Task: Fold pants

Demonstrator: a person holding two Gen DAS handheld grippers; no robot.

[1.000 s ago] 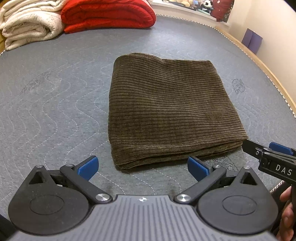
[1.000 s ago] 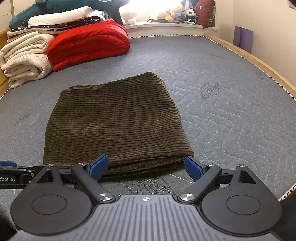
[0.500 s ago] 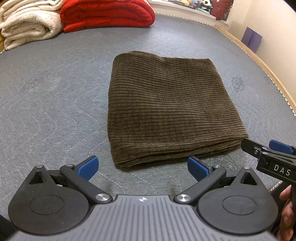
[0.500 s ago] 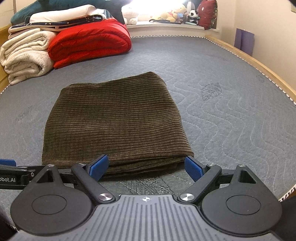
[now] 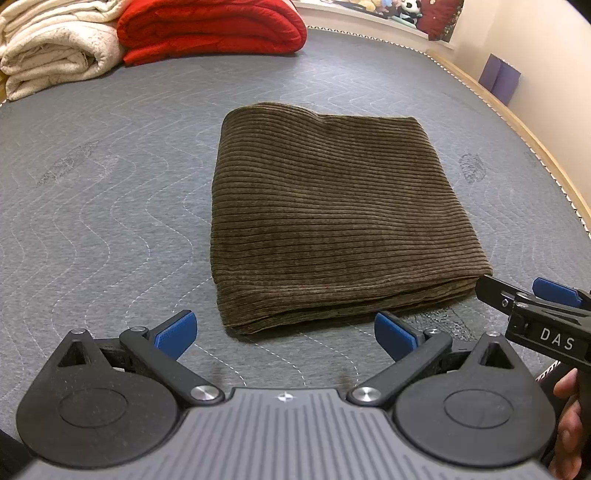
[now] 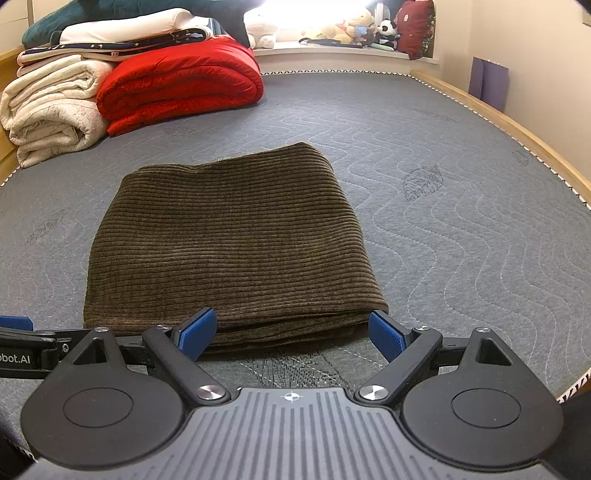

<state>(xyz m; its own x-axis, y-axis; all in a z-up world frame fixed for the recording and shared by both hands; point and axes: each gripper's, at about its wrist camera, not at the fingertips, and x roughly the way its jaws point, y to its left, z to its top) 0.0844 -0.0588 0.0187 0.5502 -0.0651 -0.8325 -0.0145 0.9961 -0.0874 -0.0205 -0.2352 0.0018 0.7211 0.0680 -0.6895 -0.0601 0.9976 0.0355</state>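
The brown corduroy pants (image 5: 332,214) lie folded into a thick rectangle on the grey quilted mattress (image 5: 110,192). They fill the middle of the right wrist view too, pants (image 6: 236,236). My left gripper (image 5: 284,330) is open, just short of the fold's near edge, with nothing between its blue pads. My right gripper (image 6: 291,332) is open too, its pads on either side of the near right corner and close to the cloth. In the left wrist view the right gripper (image 5: 532,295) comes in from the right, beside that corner.
A folded red blanket (image 6: 177,81) and cream blankets (image 6: 51,107) are stacked at the far left of the mattress. Soft toys (image 6: 351,29) line the far ledge. A wooden bed rail (image 6: 517,125) runs along the right. A hand (image 5: 569,417) shows at lower right.
Both grippers have drawn back slightly from the folded pants and stay open. The pants have not moved.
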